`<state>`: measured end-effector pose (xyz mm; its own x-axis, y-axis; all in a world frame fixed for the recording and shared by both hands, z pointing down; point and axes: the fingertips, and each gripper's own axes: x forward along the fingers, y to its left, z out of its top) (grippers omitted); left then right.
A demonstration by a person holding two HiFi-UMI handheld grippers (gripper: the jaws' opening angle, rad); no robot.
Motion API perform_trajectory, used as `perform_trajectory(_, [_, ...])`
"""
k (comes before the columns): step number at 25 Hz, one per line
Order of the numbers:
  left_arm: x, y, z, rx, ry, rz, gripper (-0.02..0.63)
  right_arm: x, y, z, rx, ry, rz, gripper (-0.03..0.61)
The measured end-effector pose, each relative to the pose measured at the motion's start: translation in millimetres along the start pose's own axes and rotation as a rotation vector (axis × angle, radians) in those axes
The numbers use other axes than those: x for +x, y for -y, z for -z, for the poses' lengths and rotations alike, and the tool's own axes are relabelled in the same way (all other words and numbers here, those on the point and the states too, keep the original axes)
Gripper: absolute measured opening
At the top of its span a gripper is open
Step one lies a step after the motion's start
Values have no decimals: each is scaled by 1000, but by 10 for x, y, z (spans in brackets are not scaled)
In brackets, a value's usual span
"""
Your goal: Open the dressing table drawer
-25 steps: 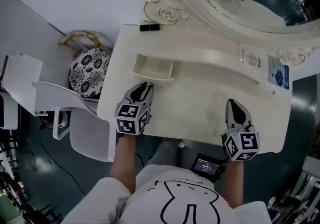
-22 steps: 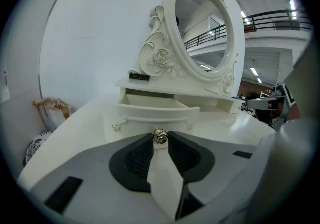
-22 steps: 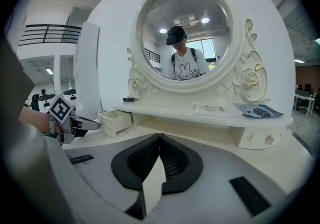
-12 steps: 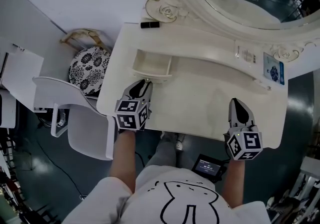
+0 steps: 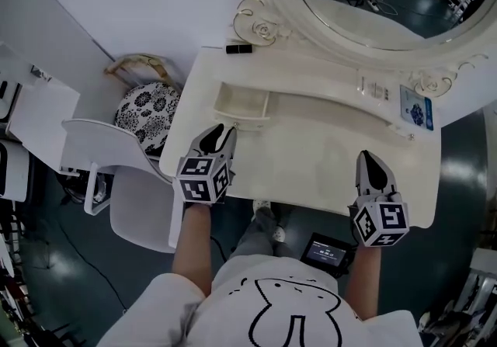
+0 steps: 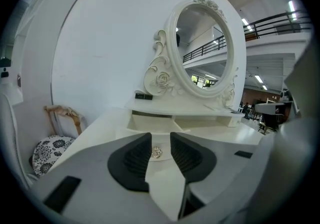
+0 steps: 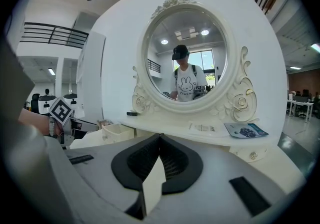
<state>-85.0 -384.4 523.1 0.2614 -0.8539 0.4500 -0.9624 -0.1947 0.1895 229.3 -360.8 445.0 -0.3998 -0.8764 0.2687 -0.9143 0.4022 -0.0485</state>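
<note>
Head view: drawer [image 5: 242, 103] pulled out of dressing table [image 5: 326, 159], below left end of mirror [image 5: 373, 4]. Left gripper [image 5: 226, 130] just in front of drawer front. Right gripper [image 5: 368, 157] well apart, below right side of mirror.

Left gripper view: jaws opening, small metal knob [image 6: 157, 152] between pads, not pinched, so released.

Right gripper view: jaws clenched together, nothing held. Drawer visible open, lower left of mirror.

Progress: opening looks done. Probably left only to back off from knob.
</note>
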Motion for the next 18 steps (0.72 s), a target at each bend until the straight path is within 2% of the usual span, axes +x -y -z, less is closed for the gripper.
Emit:
perform_trajectory(13, [-479, 44, -634, 33, 155, -16, 149, -105, -62, -559, -42, 119, -41, 18])
perform_trajectory(18, [-666, 168, -927, 37, 242, -2, 149, -87, -127, -830, -53, 176, -75, 18])
